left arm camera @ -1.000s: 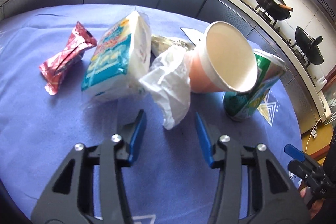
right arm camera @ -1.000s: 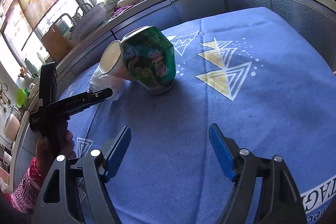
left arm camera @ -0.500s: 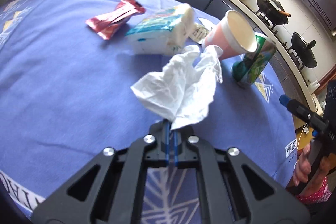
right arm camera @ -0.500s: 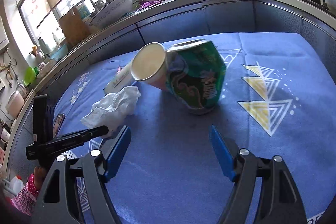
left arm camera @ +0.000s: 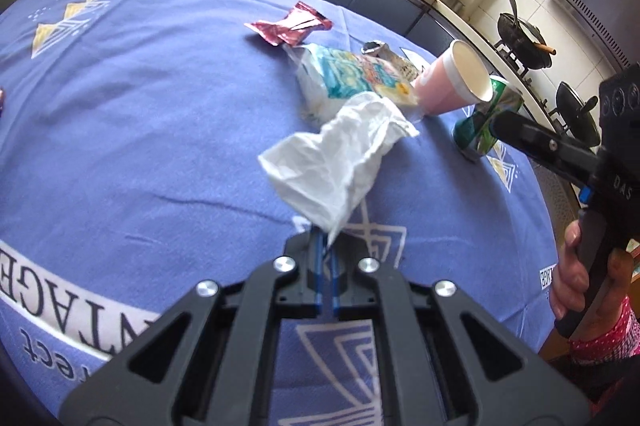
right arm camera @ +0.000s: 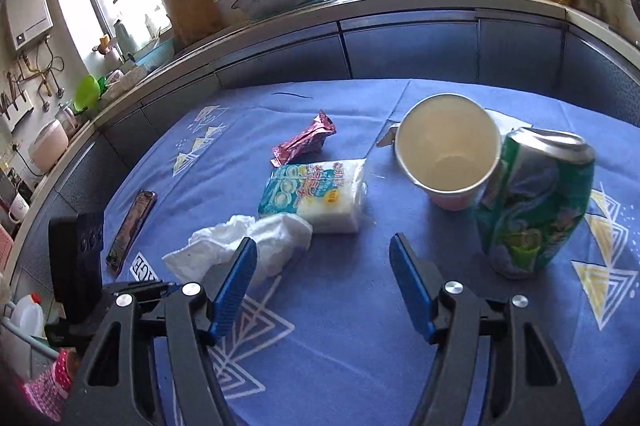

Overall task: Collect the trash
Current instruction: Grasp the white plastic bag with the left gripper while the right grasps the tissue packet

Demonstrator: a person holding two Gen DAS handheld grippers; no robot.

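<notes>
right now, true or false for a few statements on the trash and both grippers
1. The left gripper is shut on the tissue. True.
2. The paper cup stands upright. False: it lies tipped on its side, leaning on the can.
3. The right gripper holds the can. False: its jaws are closing with nothing between them.
4. The red wrapper lies beyond the tissue pack. True.
5. The can is dented. True.
</notes>
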